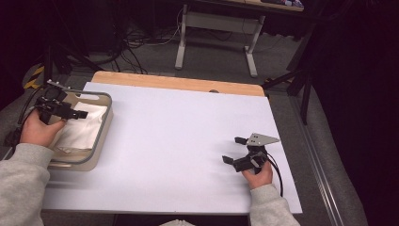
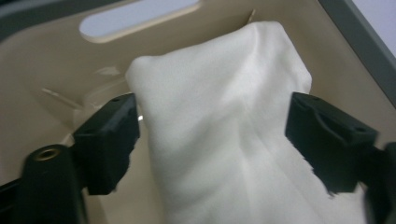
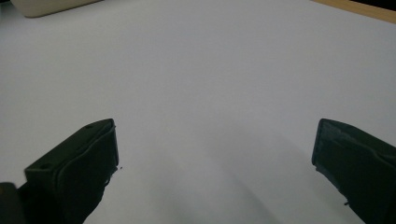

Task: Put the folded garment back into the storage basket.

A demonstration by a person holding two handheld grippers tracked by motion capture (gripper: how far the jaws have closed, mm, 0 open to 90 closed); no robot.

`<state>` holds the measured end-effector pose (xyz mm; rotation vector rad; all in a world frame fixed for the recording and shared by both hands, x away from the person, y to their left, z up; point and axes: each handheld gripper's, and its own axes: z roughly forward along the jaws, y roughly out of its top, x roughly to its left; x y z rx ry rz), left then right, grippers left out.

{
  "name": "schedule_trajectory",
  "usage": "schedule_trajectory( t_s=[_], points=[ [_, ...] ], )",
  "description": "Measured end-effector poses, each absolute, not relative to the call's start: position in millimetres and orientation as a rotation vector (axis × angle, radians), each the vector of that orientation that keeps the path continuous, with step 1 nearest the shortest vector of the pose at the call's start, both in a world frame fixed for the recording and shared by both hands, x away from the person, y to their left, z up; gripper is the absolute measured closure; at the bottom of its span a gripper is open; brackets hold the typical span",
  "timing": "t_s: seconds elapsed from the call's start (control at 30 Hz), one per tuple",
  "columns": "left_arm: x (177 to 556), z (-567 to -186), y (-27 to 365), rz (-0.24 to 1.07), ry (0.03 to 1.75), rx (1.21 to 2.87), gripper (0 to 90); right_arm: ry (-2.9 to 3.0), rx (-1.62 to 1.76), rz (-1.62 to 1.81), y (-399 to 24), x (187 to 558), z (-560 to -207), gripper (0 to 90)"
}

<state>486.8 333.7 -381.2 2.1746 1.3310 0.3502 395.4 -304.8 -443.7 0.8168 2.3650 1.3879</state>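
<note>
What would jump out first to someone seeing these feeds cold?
Most striking is the white cloth bunched inside the beige bin at the table's left edge, with the left claw spread open around it, pads off the fabric. Next, the right claw rests open over the bare white table near its right front corner, holding nothing.

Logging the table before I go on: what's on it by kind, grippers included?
Bin: 1
White cloth: 1, lying in the bin
Grippers: 2, left gripper open over the cloth, right gripper open over the bare tabletop
Total: 4
</note>
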Motion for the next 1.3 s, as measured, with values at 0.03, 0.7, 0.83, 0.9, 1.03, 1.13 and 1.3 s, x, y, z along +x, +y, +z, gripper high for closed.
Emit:
schedule_trajectory(
  t_s=[0.03,0.7,0.83,0.9,1.03,1.13,1.3],
  points=[
    [485.1,-379.8,332.6,0.359,1.329,2.174,13.8,2.367,0.817,1.388,-304.6,395.4,-443.7,1.1],
    [426.3,-332.4,305.3,0.497,1.156,2.059,1.9,2.382,0.802,1.406,-303.3,396.3,-444.3,1.1],
    [415.0,-325.0,299.9,0.492,1.127,2.035,1.5,2.384,0.797,1.408,-303.1,396.2,-444.2,1.1],
    [409.4,-321.8,297.0,0.478,1.121,2.023,1.5,2.383,0.793,1.410,-303.2,396.1,-444.1,1.1],
    [395.5,-315.8,288.7,0.477,1.061,2.002,1.3,2.382,0.792,1.413,-303.3,395.9,-443.9,1.1],
    [385.5,-312.1,280.7,0.479,1.010,2.002,1.3,2.384,0.788,1.414,-303.0,395.9,-443.9,1.1],
    [373.8,-313.0,265.0,0.451,0.939,1.999,1.3,2.385,0.783,1.418,-302.7,395.4,-443.6,1.1]
  ],
)
